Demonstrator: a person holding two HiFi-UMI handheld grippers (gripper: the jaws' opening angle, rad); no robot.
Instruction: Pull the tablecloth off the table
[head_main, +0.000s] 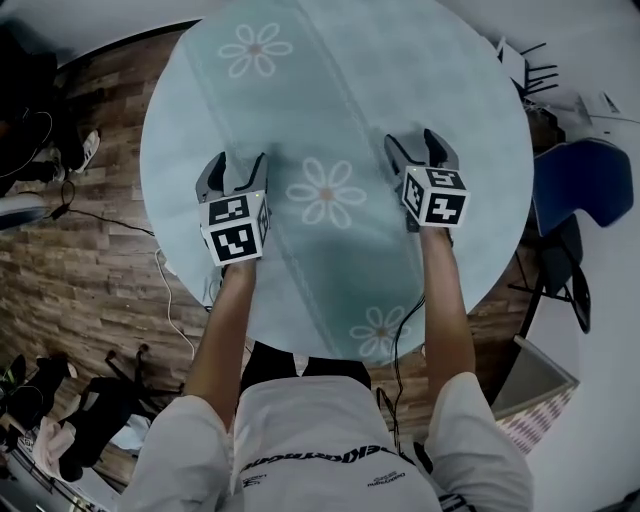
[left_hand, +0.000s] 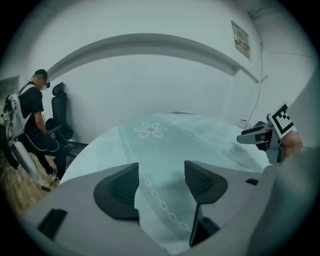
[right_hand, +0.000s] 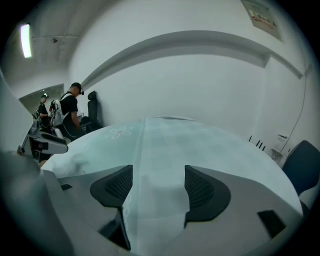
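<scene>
My left gripper (head_main: 236, 172) and right gripper (head_main: 421, 150) stand over the near half of the round table. Both have their jaws spread wide and grip nothing; only cloth shows through each gap. Contact between pads and cloth cannot be confirmed. The pale blue tablecloth (head_main: 330, 90) lies flat over the whole tabletop, not yet pulled. 1 printed daisy (head_main: 326, 192) sits between my 2 grippers.
</scene>
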